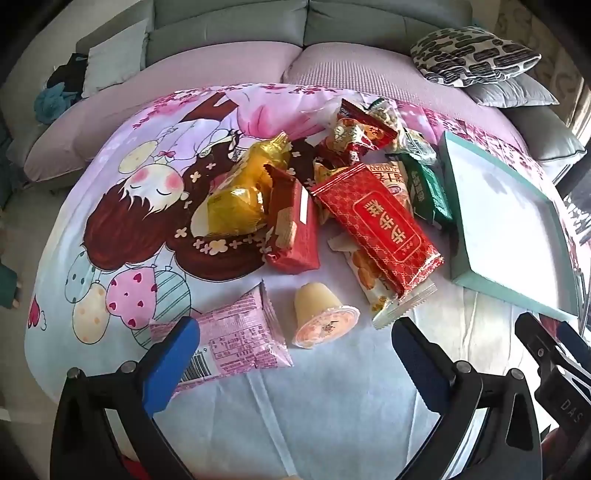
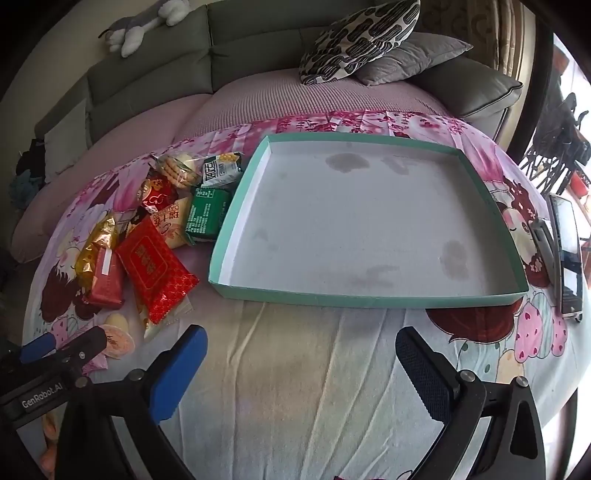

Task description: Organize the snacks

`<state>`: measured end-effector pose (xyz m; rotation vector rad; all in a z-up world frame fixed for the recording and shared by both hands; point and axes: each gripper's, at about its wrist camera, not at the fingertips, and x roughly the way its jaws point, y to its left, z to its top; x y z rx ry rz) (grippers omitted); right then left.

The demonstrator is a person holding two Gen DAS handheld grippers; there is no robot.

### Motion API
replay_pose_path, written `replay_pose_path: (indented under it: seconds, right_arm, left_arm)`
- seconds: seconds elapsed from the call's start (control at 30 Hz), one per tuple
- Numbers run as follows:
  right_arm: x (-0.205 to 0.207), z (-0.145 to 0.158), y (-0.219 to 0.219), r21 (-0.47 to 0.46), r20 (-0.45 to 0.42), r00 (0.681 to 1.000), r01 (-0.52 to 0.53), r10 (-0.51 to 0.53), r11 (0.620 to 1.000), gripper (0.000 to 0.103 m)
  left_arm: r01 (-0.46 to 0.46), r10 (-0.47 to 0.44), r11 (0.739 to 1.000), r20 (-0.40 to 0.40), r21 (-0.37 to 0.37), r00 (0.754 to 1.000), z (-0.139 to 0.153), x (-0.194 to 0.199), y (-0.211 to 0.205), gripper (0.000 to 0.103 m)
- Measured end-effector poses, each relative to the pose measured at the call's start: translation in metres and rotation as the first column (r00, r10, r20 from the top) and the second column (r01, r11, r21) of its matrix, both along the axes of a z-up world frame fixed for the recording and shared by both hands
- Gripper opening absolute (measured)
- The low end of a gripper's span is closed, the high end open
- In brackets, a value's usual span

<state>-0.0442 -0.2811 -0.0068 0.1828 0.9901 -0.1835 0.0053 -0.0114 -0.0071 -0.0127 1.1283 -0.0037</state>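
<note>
On the cloth-covered tabletop [image 1: 314,406], snacks heaped left of my teal tray [image 2: 369,297].
My left tool [image 1: 295,354] gapes wide over the jelly cup [image 1: 321,314], gripping nothing; my right tool [image 2: 301,363] gapes wide at the tray's near edge, empty.

We were in a home, in what looked like a living room: a grey-green sofa [image 2: 258,40] with pale mauve seat covers curved around the back of the scene, carrying a black-and-white patterned cushion [image 2: 360,40] on a grey pillow [image 2: 410,55]. A plush toy [image 2: 136,27] lay on the sofa's backrest, and the counter in front of us was spread with a cartoon-printed bedsheet [image 1: 122,206] in pinks, the kind of cloth we would find in a household.
</note>
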Motion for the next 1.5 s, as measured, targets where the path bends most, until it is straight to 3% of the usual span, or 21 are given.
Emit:
replay_pose_path:
  seconds: [1.5]
  right_arm:
    - [-0.0017, 0.0050, -0.0032, -0.179, -0.007, 0.998, 0.063, -0.066, 0.982, 0.103]
  left_arm:
    - [0.004, -0.004, 1.000, -0.001, 0.005, 1.000, -0.0022, -0.0028, 0.0020, 0.103]
